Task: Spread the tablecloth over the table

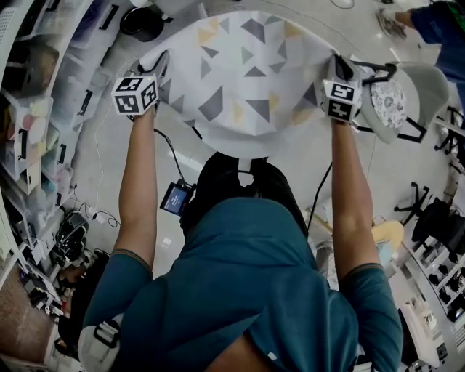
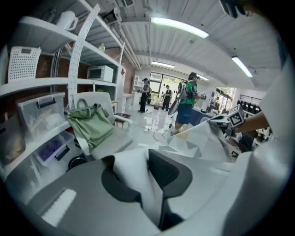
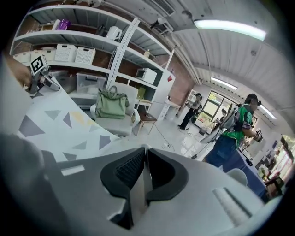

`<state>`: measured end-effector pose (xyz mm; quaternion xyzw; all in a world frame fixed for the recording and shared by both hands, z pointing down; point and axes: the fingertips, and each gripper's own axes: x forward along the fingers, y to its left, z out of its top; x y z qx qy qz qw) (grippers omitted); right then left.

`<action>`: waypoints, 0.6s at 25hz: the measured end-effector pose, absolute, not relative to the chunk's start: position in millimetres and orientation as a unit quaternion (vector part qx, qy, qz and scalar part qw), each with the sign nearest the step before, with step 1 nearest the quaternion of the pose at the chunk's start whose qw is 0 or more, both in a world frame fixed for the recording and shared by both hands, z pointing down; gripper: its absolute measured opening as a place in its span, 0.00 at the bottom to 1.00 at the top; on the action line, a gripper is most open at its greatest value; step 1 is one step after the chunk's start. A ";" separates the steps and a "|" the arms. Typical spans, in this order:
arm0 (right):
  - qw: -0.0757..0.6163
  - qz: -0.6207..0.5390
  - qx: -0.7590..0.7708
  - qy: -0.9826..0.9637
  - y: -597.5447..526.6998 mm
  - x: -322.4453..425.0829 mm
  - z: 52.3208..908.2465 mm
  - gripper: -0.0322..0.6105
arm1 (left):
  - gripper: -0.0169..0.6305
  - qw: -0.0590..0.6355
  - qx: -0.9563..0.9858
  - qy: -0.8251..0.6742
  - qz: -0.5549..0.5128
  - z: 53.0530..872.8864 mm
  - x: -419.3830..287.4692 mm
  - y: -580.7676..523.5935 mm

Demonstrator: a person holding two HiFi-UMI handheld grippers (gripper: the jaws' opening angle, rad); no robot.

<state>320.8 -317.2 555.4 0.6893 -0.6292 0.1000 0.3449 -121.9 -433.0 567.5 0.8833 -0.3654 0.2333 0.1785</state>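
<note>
The tablecloth (image 1: 247,80), white with grey and yellow triangles, hangs stretched between my two grippers in front of me. My left gripper (image 1: 161,67) is shut on its left corner, and in the left gripper view a fold of cloth (image 2: 138,184) is pinched between the jaws of that gripper (image 2: 147,159). My right gripper (image 1: 340,69) is shut on the right corner, and a thin edge of cloth (image 3: 138,193) runs between the jaws of that gripper (image 3: 145,159). The cloth hides what lies under it, so I cannot make out the table.
Storage shelves (image 1: 36,131) with bins run along the left. A grey chair (image 1: 407,94) with a patterned cushion stands at the right. Another chair carries a green bag (image 2: 92,124). A black pot (image 1: 142,22) sits on the floor. People (image 2: 186,103) stand far off.
</note>
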 end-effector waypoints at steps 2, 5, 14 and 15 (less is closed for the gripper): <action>0.359 0.128 0.694 -0.611 -310.6 327.9 582.8 0.09 | 0.10 0.202 0.874 -0.370 0.242 591.0 -133.5 -433.1; 0.381 0.168 0.695 -0.587 -297.0 337.7 620.5 0.09 | 0.12 0.247 0.853 -0.394 0.235 621.3 -166.8 -432.9; 0.402 0.253 0.664 -0.577 -237.4 364.3 675.8 0.10 | 0.40 0.303 0.815 -0.427 0.247 682.0 -224.1 -396.8; 0.394 0.265 0.660 -0.583 -227.7 363.5 681.0 0.10 | 0.43 0.305 0.815 -0.427 0.246 686.1 -228.4 -389.4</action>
